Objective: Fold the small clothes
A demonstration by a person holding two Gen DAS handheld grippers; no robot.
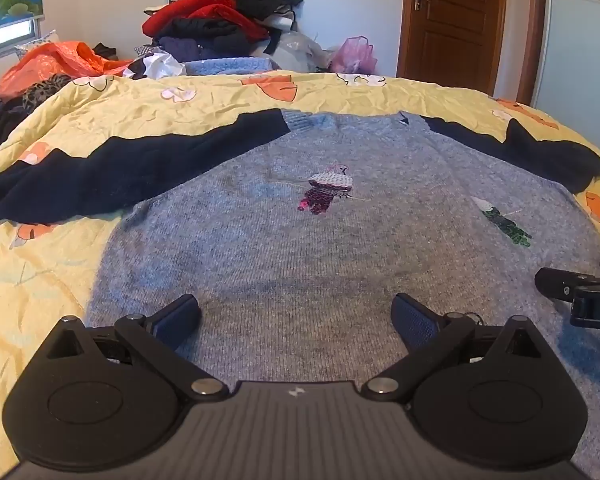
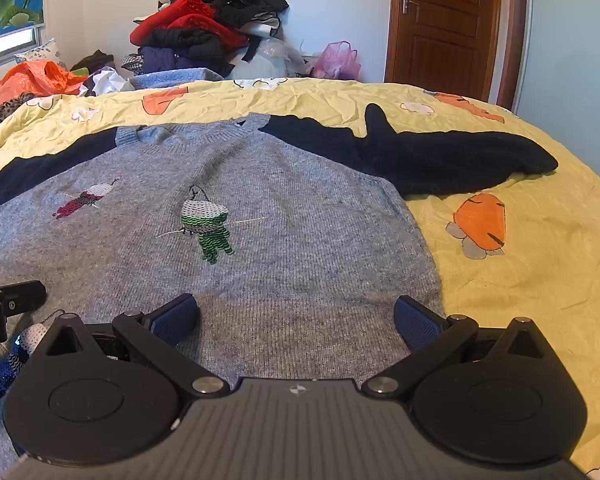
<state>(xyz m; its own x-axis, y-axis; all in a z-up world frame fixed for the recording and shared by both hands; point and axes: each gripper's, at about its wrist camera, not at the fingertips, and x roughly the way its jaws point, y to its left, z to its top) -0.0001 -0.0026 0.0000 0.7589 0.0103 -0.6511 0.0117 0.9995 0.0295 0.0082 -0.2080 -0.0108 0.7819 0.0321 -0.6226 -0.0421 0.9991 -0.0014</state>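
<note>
**Over the bed, two open grippers and one soft sweater**

On the yellow bedsheet (image 1: 100,120) the small grey knit sweater (image 1: 300,248) lies flat, face up, with both navy sleeves (image 2: 440,156) spread out to the sides. The left gripper (image 1: 296,316) and the right gripper (image 2: 296,316) hover near the lower hem, side by side; the jaws of both stand wide apart and hold nothing.

I think the risk is in the first pinch. The knit is thick and fuzzy, so the pads may take only the top layer, and then the fold would come out uneven. The bedsheet under it is thin and crumpled, so it could be caught together with the hem. The sequin figures, one pink (image 1: 328,192) and one green (image 2: 208,228), look rough and could snag on the wool when it is folded over.

Behind the bed a pile of clothes (image 2: 208,20) leans against the wall, well apart from the work.
</note>
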